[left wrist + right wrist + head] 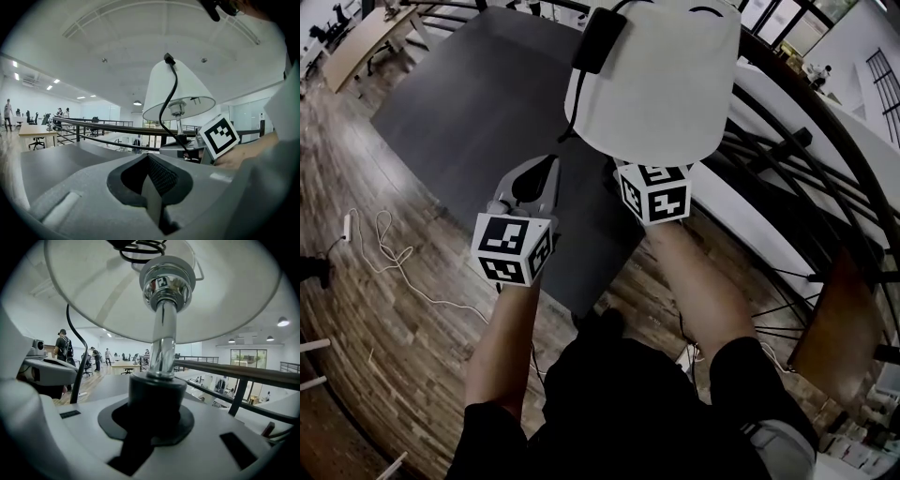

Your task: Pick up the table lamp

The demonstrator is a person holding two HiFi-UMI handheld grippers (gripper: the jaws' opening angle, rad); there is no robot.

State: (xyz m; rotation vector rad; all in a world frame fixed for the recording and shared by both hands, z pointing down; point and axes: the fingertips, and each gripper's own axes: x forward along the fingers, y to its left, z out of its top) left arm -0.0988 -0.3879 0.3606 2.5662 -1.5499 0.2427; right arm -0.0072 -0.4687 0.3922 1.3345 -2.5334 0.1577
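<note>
Above the dark grey rectangular tabletop (478, 103), the table lamp with a white cone-shaped fabric shade and a chrome stem (661, 84) is held clear of the surface, close to the black metal railing (787, 141). The right gripper (157, 411) carries it, its jaws clamped around the black cylindrical collar at the foot of the stem. The lamp's long axis stands upright, rising straight from those jaws, with the shade directly over that gripper. The left gripper (151, 187) sits just beside it on the lamp's left, its jaws pressed together on nothing. The lamp's black power cord (169, 93) drapes over the shade on the side facing the left gripper. Since the right hand alone bears the weight, the coming move should keep the stem vertical. The left is near enough to steady the cord.
</note>
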